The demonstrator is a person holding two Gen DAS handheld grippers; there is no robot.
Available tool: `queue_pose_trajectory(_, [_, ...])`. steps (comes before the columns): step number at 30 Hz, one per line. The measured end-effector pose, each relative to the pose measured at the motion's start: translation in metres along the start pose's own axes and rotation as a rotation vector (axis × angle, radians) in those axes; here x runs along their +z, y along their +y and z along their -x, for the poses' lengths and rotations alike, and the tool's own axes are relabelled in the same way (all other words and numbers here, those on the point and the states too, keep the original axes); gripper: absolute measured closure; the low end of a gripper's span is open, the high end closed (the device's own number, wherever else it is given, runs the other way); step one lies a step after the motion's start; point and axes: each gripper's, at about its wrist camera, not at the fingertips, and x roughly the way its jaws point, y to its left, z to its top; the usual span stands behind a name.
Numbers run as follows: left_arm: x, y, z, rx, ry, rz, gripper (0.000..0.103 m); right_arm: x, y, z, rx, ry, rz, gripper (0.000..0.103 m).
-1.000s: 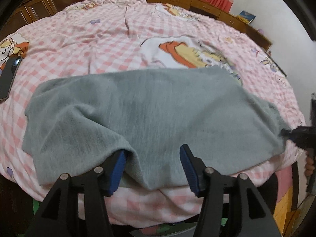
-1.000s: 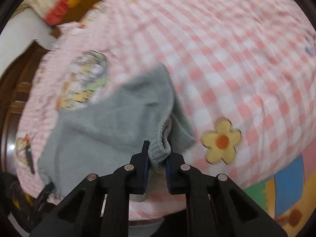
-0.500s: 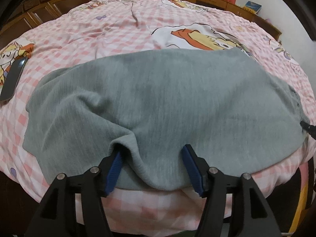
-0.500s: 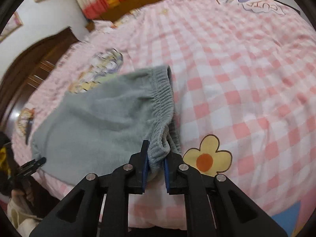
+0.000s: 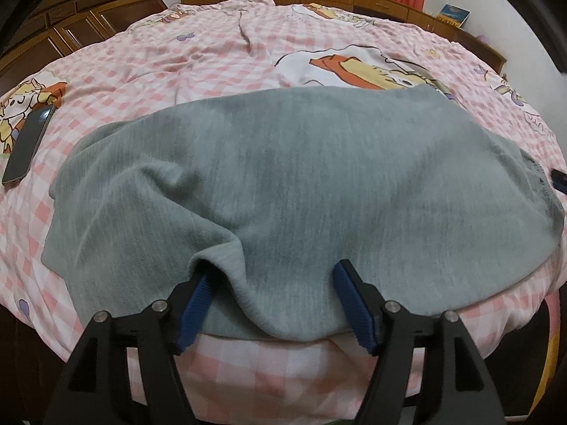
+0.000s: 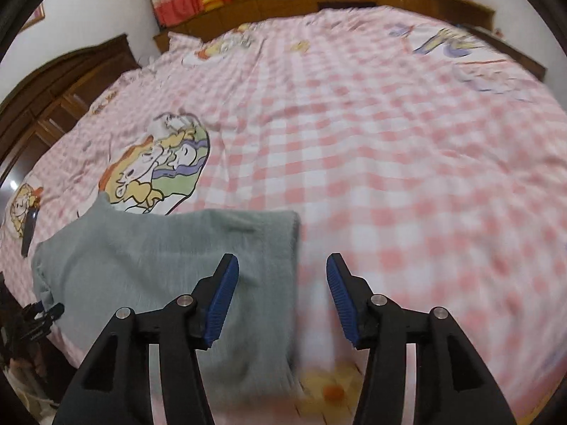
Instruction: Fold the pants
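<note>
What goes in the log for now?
left hand-held gripper: open, straddling pants hem | right hand-held gripper: open | pants: flat on bed

The pants [image 5: 301,191] are grey knit fabric, lying spread flat and wide across the near part of the bed. A raised fold bulges at the near edge, which hangs slightly over the bed side. In the right wrist view, the pants [image 6: 159,265] end in a straight edge

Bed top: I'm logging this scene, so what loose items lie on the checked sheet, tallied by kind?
Grey pants: 1
Dark phone: 1
Total: 2, both lying on the pink checked sheet
</note>
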Motion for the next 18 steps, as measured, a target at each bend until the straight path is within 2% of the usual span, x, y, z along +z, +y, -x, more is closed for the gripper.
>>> queue_pose_trajectory(2, [0.000, 0.001, 0.000, -0.005, 0.000, 0.007, 0.030, 0.003, 0.003, -0.021, 0.000, 0.047, 0.008, 0.054])
queue_pose_trajectory(3, [0.000, 0.001, 0.000, -0.006, -0.002, 0.008, 0.030, 0.002, 0.003, -0.028, 0.002, 0.063, 0.001, 0.067])
queue_pose_trajectory(4, [0.000, 0.001, -0.001, -0.006, -0.004, 0.008, 0.030, 0.001, 0.006, -0.029, -0.021, 0.056, -0.003, 0.069])
queue_pose_trajectory(5, [-0.001, 0.001, 0.000, -0.005, -0.005, 0.007, 0.030, -0.001, 0.008, -0.024, -0.044, 0.036, -0.001, 0.081])
queue_pose_trajectory(8, [-0.001, 0.001, 0.000, -0.007, -0.007, 0.008, 0.030, -0.004, 0.017, -0.003, -0.137, -0.035, -0.014, 0.082])
queue_pose_trajectory(11, [-0.001, 0.000, 0.000, -0.005, -0.007, 0.010, 0.028, -0.005, 0.020, -0.022, -0.198, 0.015, 0.029, 0.079])
queue_pose_trajectory(13, [-0.001, 0.000, 0.000, -0.004, -0.011, 0.004, 0.026, -0.006, 0.019, -0.036, -0.205, 0.034, 0.044, 0.074])
queue_pose_trajectory(18, [-0.001, 0.003, 0.004, -0.023, -0.003, -0.004, 0.026, 0.001, 0.019, -0.021, -0.208, 0.028, 0.030, 0.070])
